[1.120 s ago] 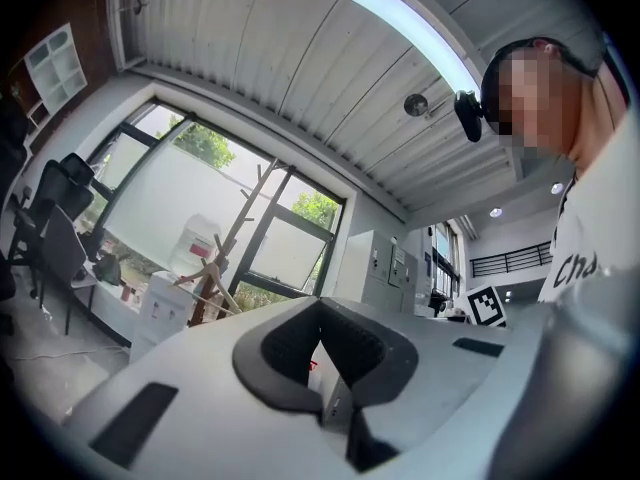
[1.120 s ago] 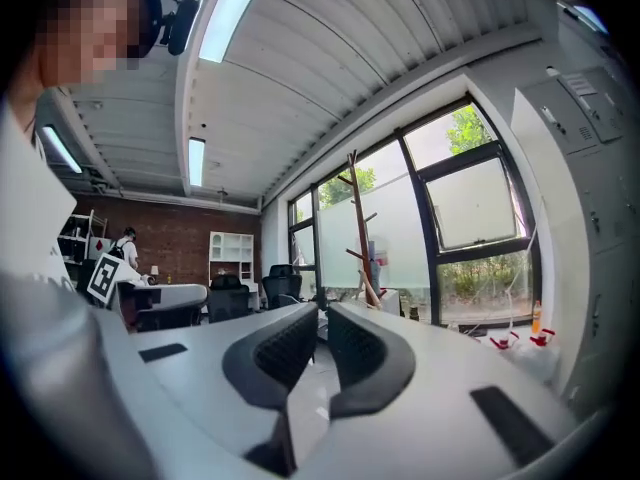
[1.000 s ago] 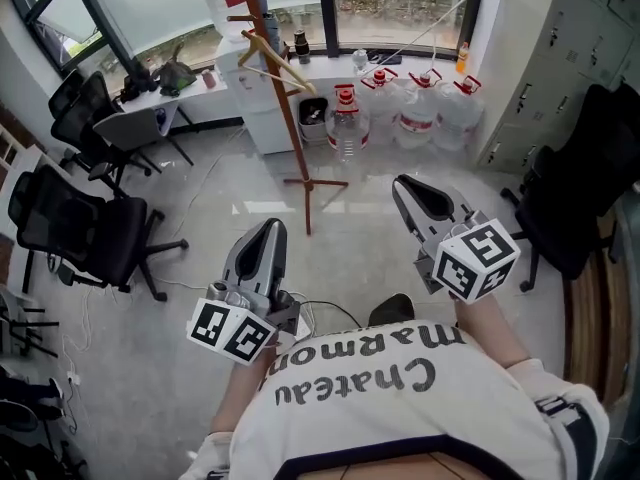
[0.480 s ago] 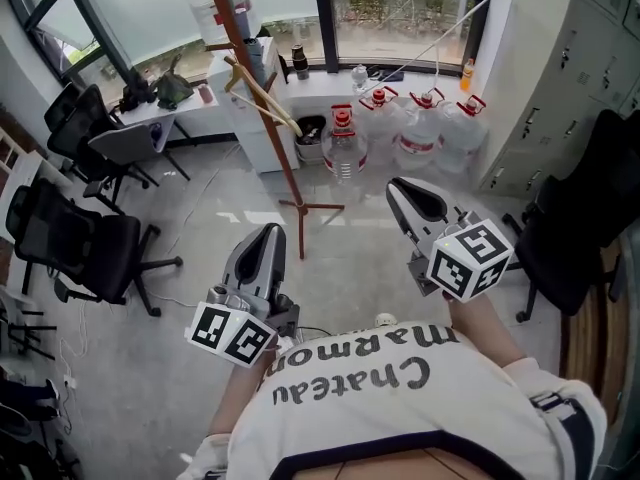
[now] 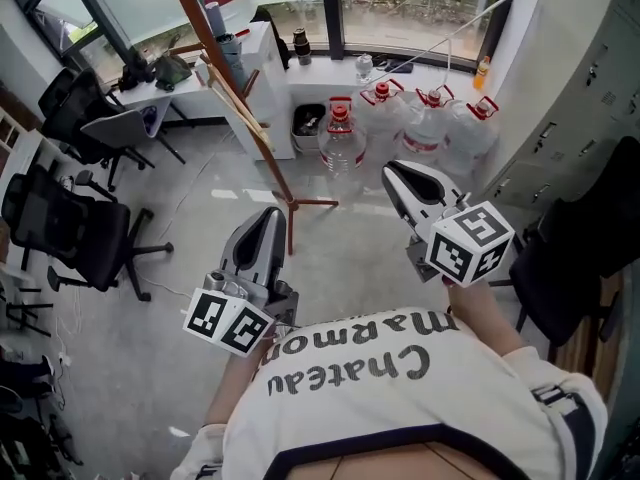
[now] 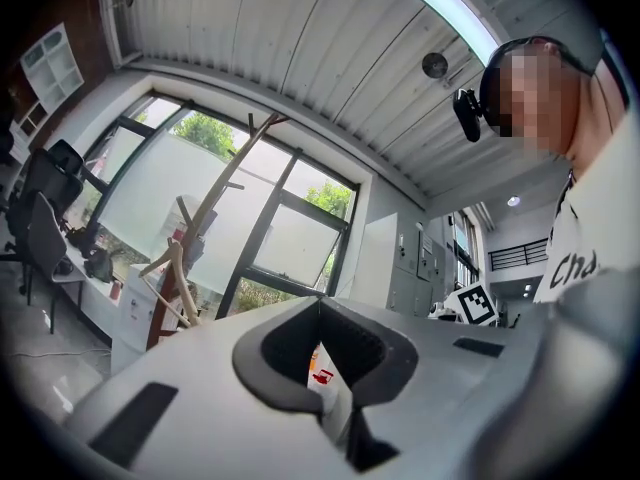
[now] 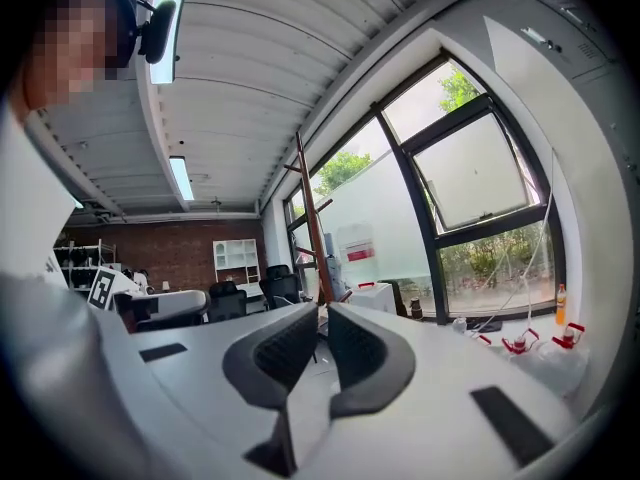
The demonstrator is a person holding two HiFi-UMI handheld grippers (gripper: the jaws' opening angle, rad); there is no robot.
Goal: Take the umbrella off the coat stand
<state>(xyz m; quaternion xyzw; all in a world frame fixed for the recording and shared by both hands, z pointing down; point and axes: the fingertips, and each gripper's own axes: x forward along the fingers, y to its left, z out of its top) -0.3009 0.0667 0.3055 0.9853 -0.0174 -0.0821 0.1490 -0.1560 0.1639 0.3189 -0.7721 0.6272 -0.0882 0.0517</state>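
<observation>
At an office window bay, the left gripper (image 5: pixel 268 218) is held out level with its jaws pressed together, nothing caught in them. The right gripper (image 5: pixel 400 173), alongside it, is closed down to a hairline slit and is equally empty. Both point across bare grey floor (image 5: pixel 200 298) toward the coat stand (image 5: pixel 280 183), a reddish wooden pole on spread feet that stands well ahead of the tips.

A slim tan shape (image 5: pixel 228 93), which looks to be the umbrella, hangs from the stand's upper pegs and slants close along the pole. How it hooks on cannot be made out. Large water bottles (image 5: pixel 385 118) line the wall just right of the stand, and black office chairs (image 5: pixel 70 233) stand off to the left.

The step in hand appears to be the approach, as neither gripper is near enough to touch anything. The next move likely calls for closing the gap, spreading one pair of jaws and setting them around the umbrella's shaft or handle. The umbrella would then be lifted up off its peg rather than pulled straight out, so the light stand does not tip. The other gripper is free to steady the pole.
</observation>
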